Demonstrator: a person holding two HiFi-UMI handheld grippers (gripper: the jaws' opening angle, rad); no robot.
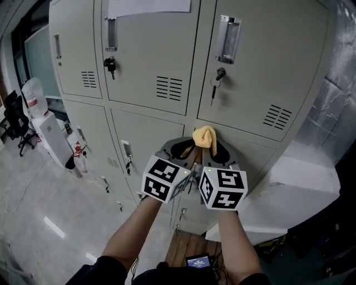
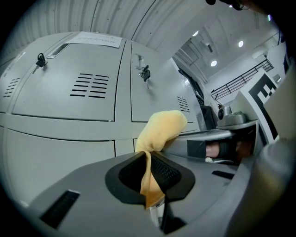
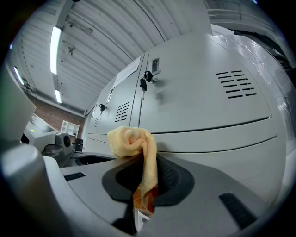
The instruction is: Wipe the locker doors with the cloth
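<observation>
Cloth [image 1: 204,137] pinched at 12 o'clock by left gripper [image 1: 186,149] and right gripper [image 1: 218,150]; diverging pulls could yank it loose.

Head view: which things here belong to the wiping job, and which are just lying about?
Job in hand:
yellow cloth, pinched by both the left gripper and the right gripper
grey metal locker doors

Just about:
black keys hanging in the locks
white paper sheet on a door
white water dispenser
black office chair
</observation>
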